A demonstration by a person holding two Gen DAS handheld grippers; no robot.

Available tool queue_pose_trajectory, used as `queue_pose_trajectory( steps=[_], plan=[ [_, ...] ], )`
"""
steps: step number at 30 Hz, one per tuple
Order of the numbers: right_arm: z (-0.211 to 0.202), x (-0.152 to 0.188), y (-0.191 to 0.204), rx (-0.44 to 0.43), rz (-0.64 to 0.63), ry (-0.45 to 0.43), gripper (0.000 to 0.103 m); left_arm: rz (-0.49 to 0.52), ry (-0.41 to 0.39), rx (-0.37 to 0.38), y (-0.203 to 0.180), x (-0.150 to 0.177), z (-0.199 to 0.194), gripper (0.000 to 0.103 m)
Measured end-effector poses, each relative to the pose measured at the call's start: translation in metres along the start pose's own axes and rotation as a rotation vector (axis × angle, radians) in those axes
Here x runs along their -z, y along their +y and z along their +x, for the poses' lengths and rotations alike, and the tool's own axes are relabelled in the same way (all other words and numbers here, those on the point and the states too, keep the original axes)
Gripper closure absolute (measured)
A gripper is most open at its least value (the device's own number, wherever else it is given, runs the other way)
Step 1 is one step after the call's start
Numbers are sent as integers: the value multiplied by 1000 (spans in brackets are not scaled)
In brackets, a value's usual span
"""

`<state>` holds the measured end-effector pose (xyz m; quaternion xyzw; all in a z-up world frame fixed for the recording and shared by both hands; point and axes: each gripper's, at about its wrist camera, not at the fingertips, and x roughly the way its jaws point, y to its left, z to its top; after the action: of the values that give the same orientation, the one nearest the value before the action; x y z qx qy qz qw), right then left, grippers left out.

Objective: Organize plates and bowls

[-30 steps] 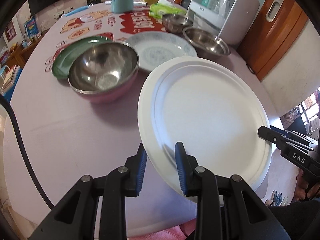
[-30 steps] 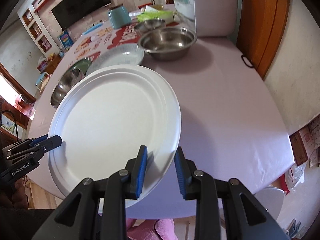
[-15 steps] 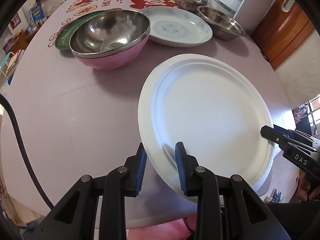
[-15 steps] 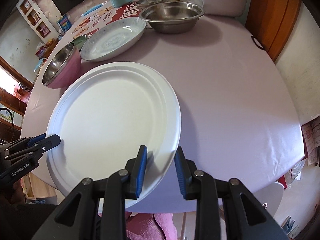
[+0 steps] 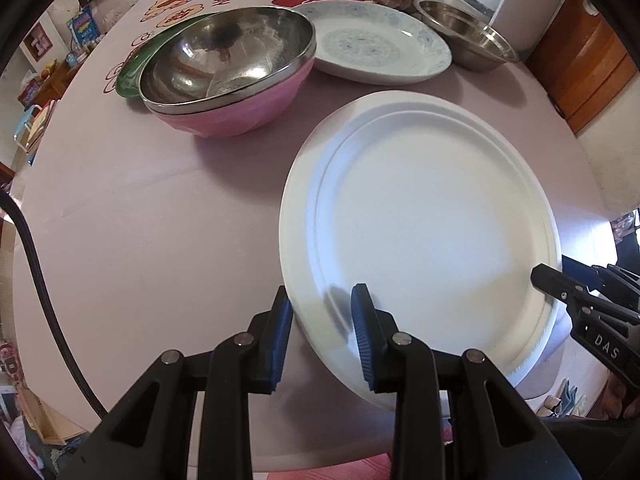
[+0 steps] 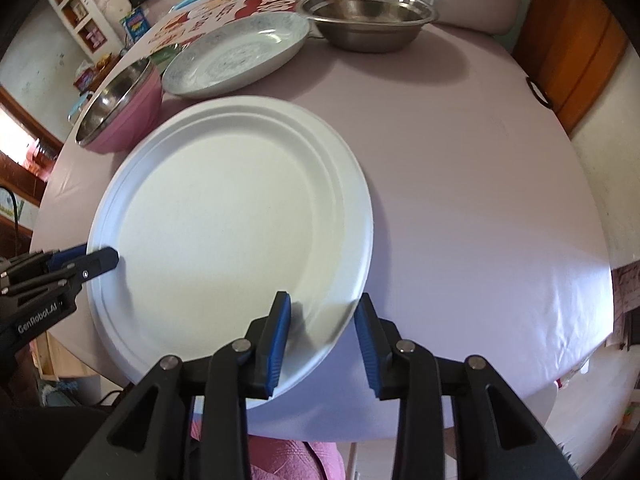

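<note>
Left wrist view, left to right: green plate (image 5: pixel 132 76) at the far left of the table (image 5: pixel 140 240), partly hidden by the pink bowl (image 5: pixel 236 108) with a steel bowl (image 5: pixel 224 52) nested inside. Next, patterned plate (image 5: pixel 380 48), then two more steel bowls behind it; the nearer one (image 5: pixel 468 38) sits at the right. White plate (image 5: pixel 420 240) lies in front, near the table's front edge, its near rim overhanging that edge. Left gripper (image 5: pixel 324 332): blue pads astride the plate's near-left rim, pinching it. Right wrist view: same white plate (image 6: pixel 232 236), pink bowl to its upper left, patterned plate and steel bowl beyond. Right gripper (image 6: pixel 322 332): jaws opening, plate's near-right rim between them; left pad (image 6: pixel 280 328) over the rim, right pad clear of the plate edge, no grip evident. Each gripper's tip shows in the other's view at the plate's opposite rim.
</note>
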<state>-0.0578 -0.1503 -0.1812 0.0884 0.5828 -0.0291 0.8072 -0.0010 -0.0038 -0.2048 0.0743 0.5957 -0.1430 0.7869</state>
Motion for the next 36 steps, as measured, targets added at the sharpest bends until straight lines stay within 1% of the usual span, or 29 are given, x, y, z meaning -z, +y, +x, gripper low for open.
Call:
queue_pose_trajectory(
  steps=[6, 7, 10, 11, 13, 18, 20, 21, 24, 26, 27, 29, 32, 36],
  plan=[
    [2, -4, 5, 8, -30, -2, 66, -9, 5, -10, 5, -4, 2, 74],
    [3, -5, 5, 7, -33, -1, 66, -10, 7, -11, 5, -4, 3, 72],
    [4, -7, 6, -4, -43, 0, 65, 33, 9, -58, 0, -5, 5, 71],
    [4, -7, 7, -4, -47, 1, 61, 48, 8, -69, -3, -4, 5, 71],
    [4, -7, 9, -2, -54, 1, 57, 54, 7, -67, -5, -4, 4, 70],
    [4, -9, 10, -4, -57, 2, 56, 57, 0, -68, -6, -7, 2, 66],
    [3, -9, 10, -6, -58, 3, 56, 55, 1, -67, -5, -8, 1, 57],
    [3, -9, 11, -7, -59, 3, 56, 54, -1, -66, -4, -8, 2, 50],
    [2, -9, 10, -10, -62, 1, 53, 66, -14, -83, -5, -10, -1, 47],
    [-1, -10, 9, -11, -63, -8, 43, 70, -21, -80, -5, -11, -4, 42],
    [-3, -10, 8, -12, -64, -12, 42, 71, -27, -75, -6, -11, -6, 40],
    [-6, -10, 7, -15, -64, -15, 41, 71, -31, -65, -4, -10, -9, 40],
    [-10, -9, 3, -20, -57, -22, 41, 72, -33, -51, -5, -9, -16, 37],
    [-16, -11, -1, -25, -52, -36, 41, 63, -45, -26, -4, -7, -28, 36]
  ],
)
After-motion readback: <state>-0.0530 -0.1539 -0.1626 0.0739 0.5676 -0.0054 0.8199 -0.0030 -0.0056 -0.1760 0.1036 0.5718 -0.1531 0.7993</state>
